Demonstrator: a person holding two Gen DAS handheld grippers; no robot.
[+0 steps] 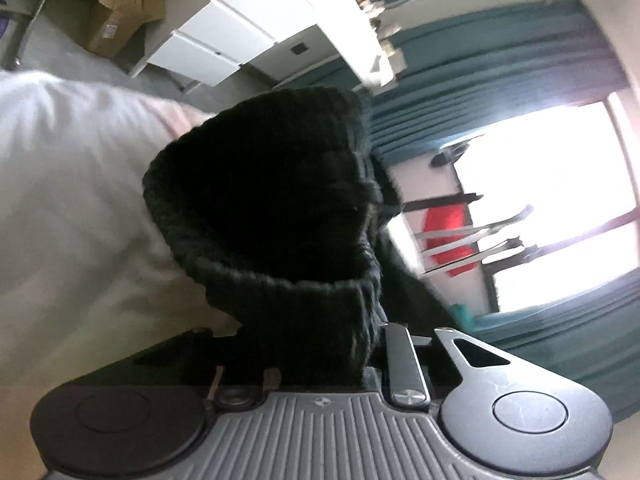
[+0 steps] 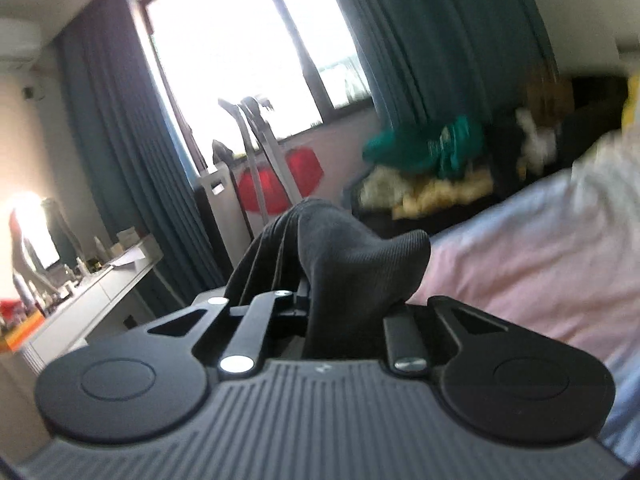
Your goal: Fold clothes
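Observation:
A black knitted garment point(image 1: 264, 200) with a ribbed edge rises in a bunch straight out of my left gripper point(image 1: 320, 364), which is shut on it; the cloth hides both fingertips. It hangs over a pale pink-white bed sheet point(image 1: 72, 200). In the right wrist view a fold of the same dark garment point(image 2: 352, 256) stands up from between the jaws of my right gripper point(image 2: 344, 316), which is shut on it. The pink sheet point(image 2: 520, 264) lies to its right. This view is blurred.
White drawers point(image 1: 224, 40) and an open cardboard box point(image 1: 124, 8) stand on the floor beyond the bed. A bright window point(image 2: 248, 48) with teal curtains point(image 2: 432, 32), a metal stand point(image 2: 256, 152), a cluttered white desk point(image 2: 100, 280) and a heap of clothes point(image 2: 424, 160) surround the bed.

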